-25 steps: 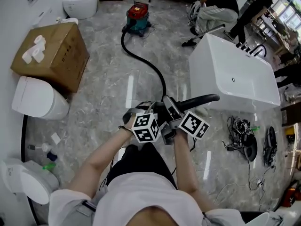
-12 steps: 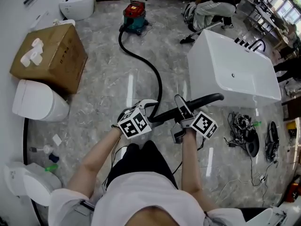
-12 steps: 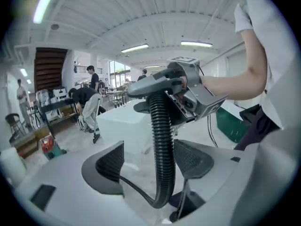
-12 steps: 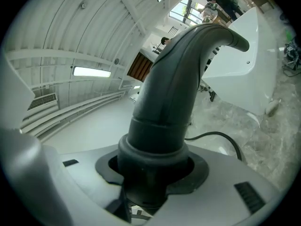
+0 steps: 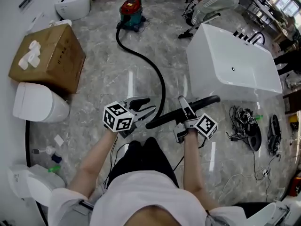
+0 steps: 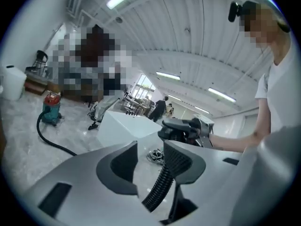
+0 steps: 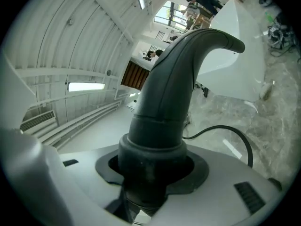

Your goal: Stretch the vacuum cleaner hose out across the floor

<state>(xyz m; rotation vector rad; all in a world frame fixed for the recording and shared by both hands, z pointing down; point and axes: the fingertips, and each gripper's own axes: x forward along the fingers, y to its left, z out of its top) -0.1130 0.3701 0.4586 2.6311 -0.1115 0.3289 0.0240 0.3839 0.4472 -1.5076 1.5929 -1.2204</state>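
Right gripper view: right gripper (image 7: 153,173) clamps hose handle (image 7: 174,79); left gripper (image 6: 150,160), jaws just closing, loosely straddles ribbed hose (image 6: 157,189).

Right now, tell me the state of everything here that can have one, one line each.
left gripper: open, jaws just closing in, hose between them but not clamped.
right gripper: shut on the hose handle.
hose: attached to the vacuum cleaner, curving over the floor, near end lifted.
vacuum cleaner: upright on the floor.
cardboard box: closed.
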